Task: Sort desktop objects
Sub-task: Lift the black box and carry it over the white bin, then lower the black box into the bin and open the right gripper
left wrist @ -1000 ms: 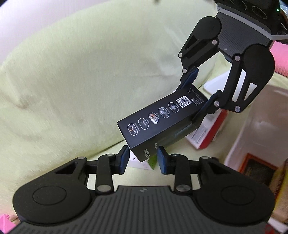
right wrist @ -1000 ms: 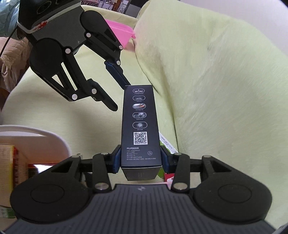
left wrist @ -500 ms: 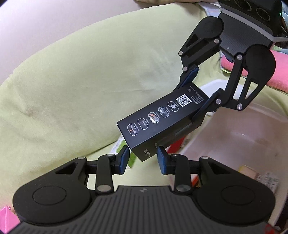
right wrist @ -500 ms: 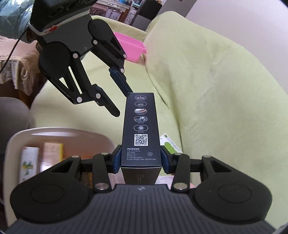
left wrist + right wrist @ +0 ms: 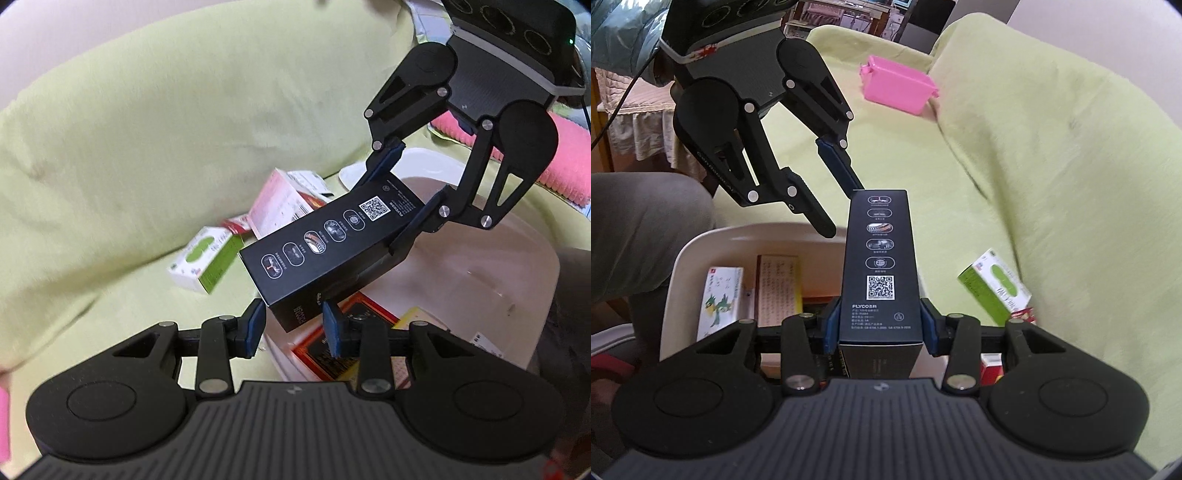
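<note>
A long black box [image 5: 332, 243] with white icons and a QR code hangs tilted in the air. My right gripper [image 5: 879, 325] is shut on its labelled end [image 5: 879, 295]; in the left wrist view that gripper [image 5: 400, 201] comes in from the upper right. My left gripper [image 5: 293, 326] is open, and the box's other end sits between its blue pads [image 5: 255, 328] with small gaps either side. In the right wrist view, the left gripper [image 5: 842, 210] reaches the box's far end from the upper left. Below the box stands a white bin [image 5: 535, 266] [image 5: 701, 243] holding several boxes.
A green-and-white box [image 5: 203, 262] [image 5: 997, 288] and a pink-and-white box [image 5: 280, 203] lie on the yellow-green sofa [image 5: 147, 147] beside the bin. A pink container [image 5: 897, 86] sits farther along the seat. A person's leg [image 5: 639, 229] is left of the bin.
Both grippers and the black box have travelled together from over the sofa seat to above the white bin. The right grip and the left gripper's opening look unchanged.
</note>
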`<state>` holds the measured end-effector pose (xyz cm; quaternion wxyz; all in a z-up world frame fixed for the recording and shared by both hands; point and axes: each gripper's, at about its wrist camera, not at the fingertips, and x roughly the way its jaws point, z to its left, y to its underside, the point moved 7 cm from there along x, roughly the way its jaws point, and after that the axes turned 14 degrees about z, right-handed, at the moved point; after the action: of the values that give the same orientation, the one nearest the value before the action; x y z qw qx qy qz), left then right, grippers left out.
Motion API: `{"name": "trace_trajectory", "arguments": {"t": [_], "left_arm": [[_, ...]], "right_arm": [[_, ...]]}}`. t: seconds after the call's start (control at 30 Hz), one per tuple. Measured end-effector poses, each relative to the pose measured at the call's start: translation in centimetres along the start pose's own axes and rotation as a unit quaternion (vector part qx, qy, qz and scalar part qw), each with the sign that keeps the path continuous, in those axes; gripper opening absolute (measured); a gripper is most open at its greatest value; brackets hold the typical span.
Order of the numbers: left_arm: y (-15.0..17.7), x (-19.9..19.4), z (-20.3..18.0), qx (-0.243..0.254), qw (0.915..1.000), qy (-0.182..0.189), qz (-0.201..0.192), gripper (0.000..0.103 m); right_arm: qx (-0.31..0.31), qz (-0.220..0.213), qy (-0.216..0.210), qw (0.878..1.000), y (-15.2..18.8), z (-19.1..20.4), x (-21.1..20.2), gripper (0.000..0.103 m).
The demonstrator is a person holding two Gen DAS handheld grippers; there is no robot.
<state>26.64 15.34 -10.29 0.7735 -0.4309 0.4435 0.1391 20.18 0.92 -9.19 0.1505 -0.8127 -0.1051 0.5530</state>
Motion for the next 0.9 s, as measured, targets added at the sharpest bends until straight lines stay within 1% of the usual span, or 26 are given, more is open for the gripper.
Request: {"name": "trace_trajectory", "arguments": {"t": [0.07,0.17,0.2,0.23,0.3,0.5,0.67,0.77,0.87,0.9], "left_arm": [[0.8,0.0,0.2,-0.007,1.0000,0.002,0.004,0.040],[2.0,1.3,-1.3,-0.014,0.9999,0.003,0.007,0.040],[2.6,0.9,-2.2,-0.017,0.9998,0.004,0.007,0.040],[3.9,-0.5,-4.4,-0.019,0.9998,0.004,0.008,0.040],[4.2,-1.2,-5.0,-0.020,0.9997,0.004,0.010,0.040],[4.5,-0.2,-5.4,-0.020,0.9995,0.007,0.022,0.040],[4.5,0.3,-6.3,-0.017,0.9995,0.015,0.020,0.039],[4.6,0.7,-7.0,-0.016,0.9994,0.018,0.024,0.039],[4.6,0.6,-7.6,-0.021,0.9993,0.023,0.022,0.039],[4.6,0.5,-7.7,-0.023,0.9992,0.024,0.020,0.039]], "right_arm": [[-0.001,0.000,-0.005,1.000,0.2,0.1,0.5,0.039],[-0.002,-0.001,-0.013,1.000,0.5,0.1,1.3,0.039],[-0.003,0.000,-0.016,1.000,0.6,-0.1,1.5,0.039],[-0.004,-0.001,-0.018,1.000,0.7,-0.1,1.7,0.039],[-0.004,-0.006,-0.027,1.000,0.9,-0.2,2.0,0.039],[-0.007,-0.010,-0.042,0.999,2.0,-0.6,3.6,0.039],[-0.017,-0.010,-0.049,0.999,2.8,-0.6,5.3,0.039],[-0.019,0.000,-0.044,0.999,3.3,-0.8,6.6,0.039],[-0.018,0.034,-0.029,0.999,4.0,-0.9,8.1,0.041],[-0.014,0.036,-0.024,0.999,4.2,-1.0,8.2,0.042]]}}
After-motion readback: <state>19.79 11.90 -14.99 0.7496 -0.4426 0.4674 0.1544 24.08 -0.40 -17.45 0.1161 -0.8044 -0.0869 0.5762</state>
